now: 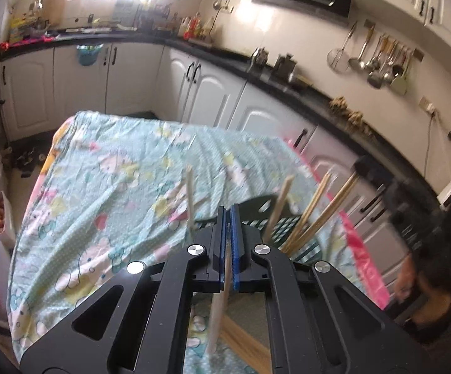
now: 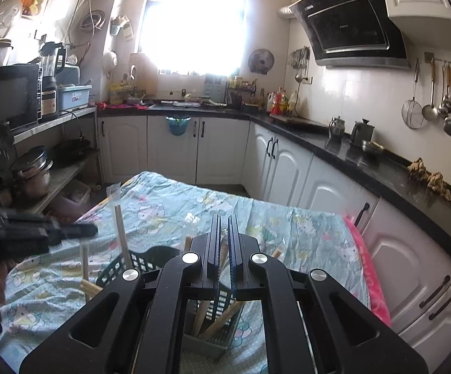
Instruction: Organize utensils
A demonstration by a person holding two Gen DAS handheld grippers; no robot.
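- Left claw (image 1: 228,215), lower centre of the left wrist view: its blue pads are closed on one pale chopstick (image 1: 217,321), which hangs down below the jaws toward the cloth-covered surface (image 1: 101,187).
- Right claw (image 2: 224,227), lower centre of the right wrist view: closed on what looks like a clear-wrapped chopstick; the wrapper blurs the detail.
- Utensil holder (image 2: 213,339): a slotted caddy directly below the right claw, with several chopsticks already standing in it; it appears at right of centre in the left wrist view.
- Step in hand, as judged: carrying chopsticks to the holder, one per claw.
- Next move calls for lining the right stick's lower tip over a free compartment, lowering it, then opening; the left stick needs bringing across first.
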